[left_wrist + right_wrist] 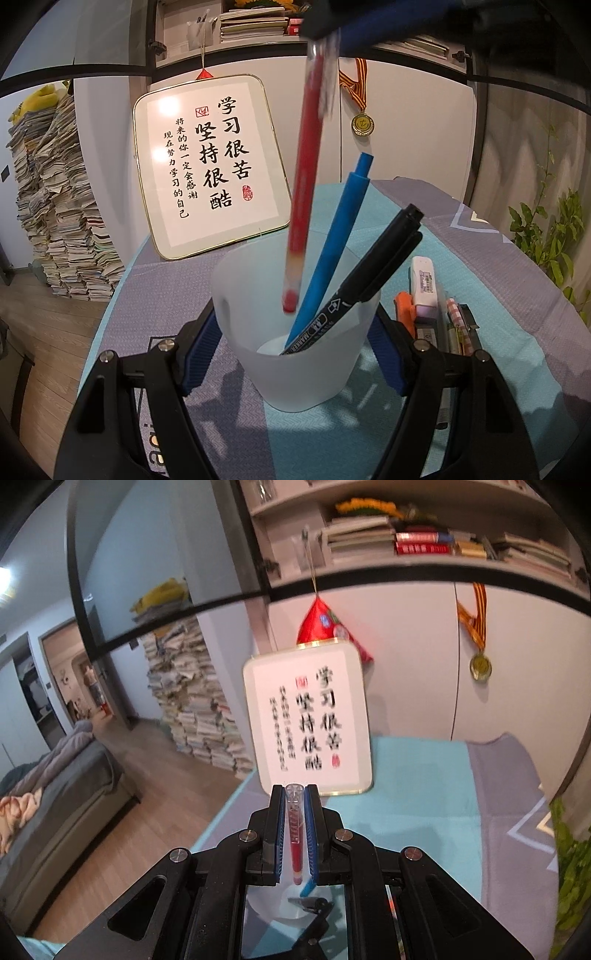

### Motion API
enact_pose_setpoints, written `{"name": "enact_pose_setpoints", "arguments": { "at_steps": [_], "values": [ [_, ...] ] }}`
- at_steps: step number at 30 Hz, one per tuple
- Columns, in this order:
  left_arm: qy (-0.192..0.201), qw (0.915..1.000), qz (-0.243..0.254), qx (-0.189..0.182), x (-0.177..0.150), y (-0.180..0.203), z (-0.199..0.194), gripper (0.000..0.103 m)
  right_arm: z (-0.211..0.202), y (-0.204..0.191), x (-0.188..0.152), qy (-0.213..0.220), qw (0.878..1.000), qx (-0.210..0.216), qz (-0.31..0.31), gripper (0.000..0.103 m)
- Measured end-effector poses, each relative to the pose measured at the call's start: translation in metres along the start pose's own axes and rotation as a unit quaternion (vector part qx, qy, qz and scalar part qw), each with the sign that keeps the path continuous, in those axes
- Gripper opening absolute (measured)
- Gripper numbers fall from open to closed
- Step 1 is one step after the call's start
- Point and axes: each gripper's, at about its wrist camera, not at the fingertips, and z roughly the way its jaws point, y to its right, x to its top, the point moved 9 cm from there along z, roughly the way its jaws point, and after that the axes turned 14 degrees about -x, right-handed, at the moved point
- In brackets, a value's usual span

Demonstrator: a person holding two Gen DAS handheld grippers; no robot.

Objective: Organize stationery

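1. Our left gripper (295, 354) has its blue pads against both sides of the frosted white cup (295, 332), clamped on it. The cup stands upright on the teal and grey cloth (461, 295).
2. Our right gripper (295, 827) is nearly shut, with only a narrow gap between the fingers. The red pen (295, 845) sits in that gap, pinched near its clear top end.
3. In the left wrist view the red pen (306, 177) hangs almost vertical from the right gripper (369, 22) at the top of frame. Its lower tip is inside the cup mouth, toward the left. We can't tell whether the tip touches the cup floor.
4. Already in the cup: a blue pen (332, 247) and a black marker (358, 288), both leaning to the right against the rim.
5. Just to the right of the cup, partly behind our left gripper's finger, there is a tray of other stationery (436, 314): a white correction tape, something orange, and some patterned items. We can't make out finer detail there.
6. At the back, a framed calligraphy board (210, 162) leans against the white cabinet (406, 147). A medal (363, 123) hangs on the cabinet, and a paper stack (59, 206) stands on the floor to the left.
7. The right wrist view looks down between the fingers at the cup (280, 904), with the blue pen and the marker visible below.
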Motion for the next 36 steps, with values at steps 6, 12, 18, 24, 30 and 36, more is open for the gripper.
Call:
{"name": "enact_pose_setpoints", "arguments": {
  "at_steps": [6, 12, 18, 24, 30, 36],
  "values": [
    [0.000, 1.0000, 0.001, 0.001, 0.000, 0.000, -0.001, 0.073, 0.011, 0.008, -0.013, -0.026, 1.000, 0.003, 0.012, 0.011],
    [-0.001, 1.0000, 0.002, 0.002, -0.001, 0.001, -0.001, 0.074, 0.014, 0.008, -0.021, -0.047, 0.999, 0.019, 0.017, 0.011],
    [-0.014, 0.9999, -0.007, -0.005, -0.004, -0.002, 0.003, 0.073, 0.004, 0.018, -0.025, -0.049, 0.997, 0.029, 0.042, 0.011],
    [-0.014, 0.9999, -0.007, -0.004, -0.004, -0.002, 0.003, 0.073, -0.017, 0.067, -0.052, -0.048, 0.995, -0.021, 0.084, 0.011],
    [-0.014, 0.9999, -0.006, -0.004, -0.004, -0.001, 0.003, 0.073, 0.001, 0.143, -0.118, -0.138, 0.970, -0.119, 0.162, 0.012],
    [-0.014, 0.9999, -0.006, -0.004, -0.004, -0.001, 0.003, 0.073, 0.025, 0.151, -0.158, -0.202, 0.954, -0.118, 0.187, 0.012]
  ]
}}
